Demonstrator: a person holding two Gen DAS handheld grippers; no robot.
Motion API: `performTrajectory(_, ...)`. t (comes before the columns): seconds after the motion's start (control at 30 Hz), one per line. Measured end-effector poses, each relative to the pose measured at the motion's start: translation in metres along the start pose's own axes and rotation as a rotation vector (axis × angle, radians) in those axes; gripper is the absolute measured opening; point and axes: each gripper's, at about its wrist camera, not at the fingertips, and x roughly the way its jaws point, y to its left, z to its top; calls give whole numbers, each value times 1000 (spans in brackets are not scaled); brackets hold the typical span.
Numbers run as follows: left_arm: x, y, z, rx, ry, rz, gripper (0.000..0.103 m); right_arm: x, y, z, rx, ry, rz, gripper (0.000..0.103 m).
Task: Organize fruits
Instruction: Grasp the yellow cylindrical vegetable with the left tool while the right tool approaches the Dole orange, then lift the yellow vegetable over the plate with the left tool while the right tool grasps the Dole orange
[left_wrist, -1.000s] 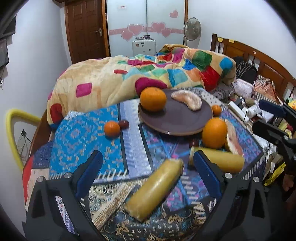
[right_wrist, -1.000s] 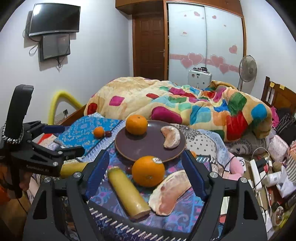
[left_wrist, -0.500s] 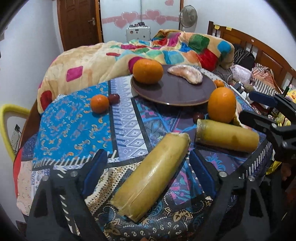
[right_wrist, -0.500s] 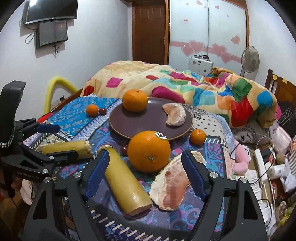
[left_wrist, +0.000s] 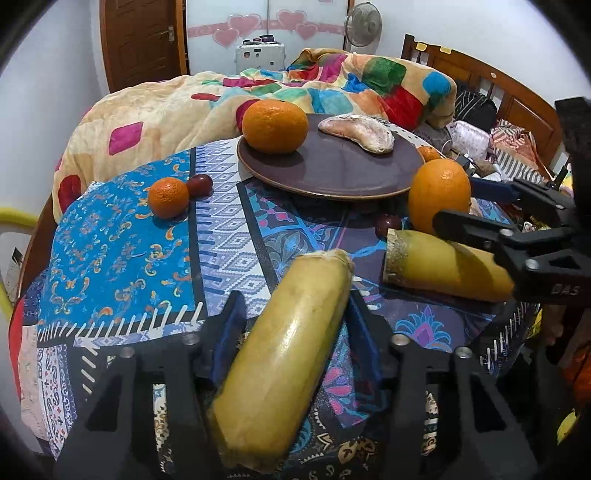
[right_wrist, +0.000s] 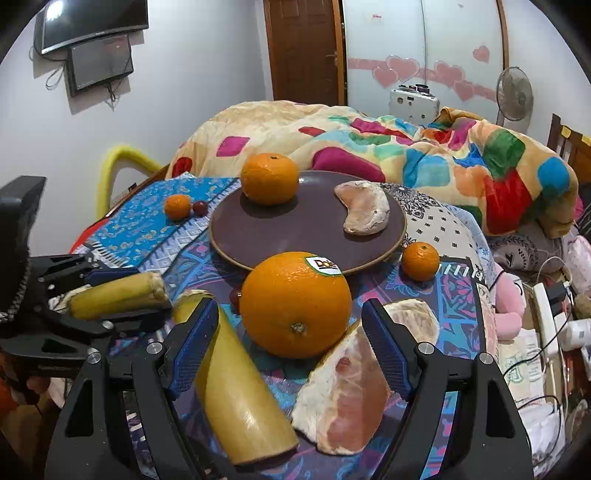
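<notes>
A brown plate (left_wrist: 332, 173) on the patterned cloth holds an orange (left_wrist: 275, 125) and a pomelo wedge (left_wrist: 356, 131). My left gripper (left_wrist: 295, 325) is shut on a yellow sugarcane piece (left_wrist: 284, 354) at the table's near edge. My right gripper (right_wrist: 291, 343) is open around a big labelled orange (right_wrist: 295, 302), with a second sugarcane piece (right_wrist: 236, 387) and a pomelo wedge (right_wrist: 347, 391) between its fingers. The right gripper also shows in the left wrist view (left_wrist: 517, 240), over that second cane piece (left_wrist: 439, 266).
A small tangerine (left_wrist: 168, 197) and a dark red fruit (left_wrist: 199, 184) lie at the left. Another tangerine (right_wrist: 420, 261) lies right of the plate, and another dark fruit (left_wrist: 388, 225) near the big orange. A colourful blanket (right_wrist: 406, 147) lies behind; clutter sits at the right.
My left gripper moved forward and closed on the near sugarcane piece. My right gripper moved forward, so the big orange now sits between its open fingers.
</notes>
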Motion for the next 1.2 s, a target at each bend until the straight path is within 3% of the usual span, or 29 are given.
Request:
performTrajectory(0.2,-5,8,-2,-21,-3,-36,43,6,-5,2,25,7,15,62)
performTrajectory(0.47,-20,11,3,-38,-37,-31,39,-2,-2,4,33,5,34,61)
performTrajectory(0.77,-50,9,17,-42,-136,-28,38,-18,-2,18,28,-55,17,61)
performTrajectory(1.2,-66,-3,58,-28,-232,-42,38,-34,-4,42,27,-148,4,61)
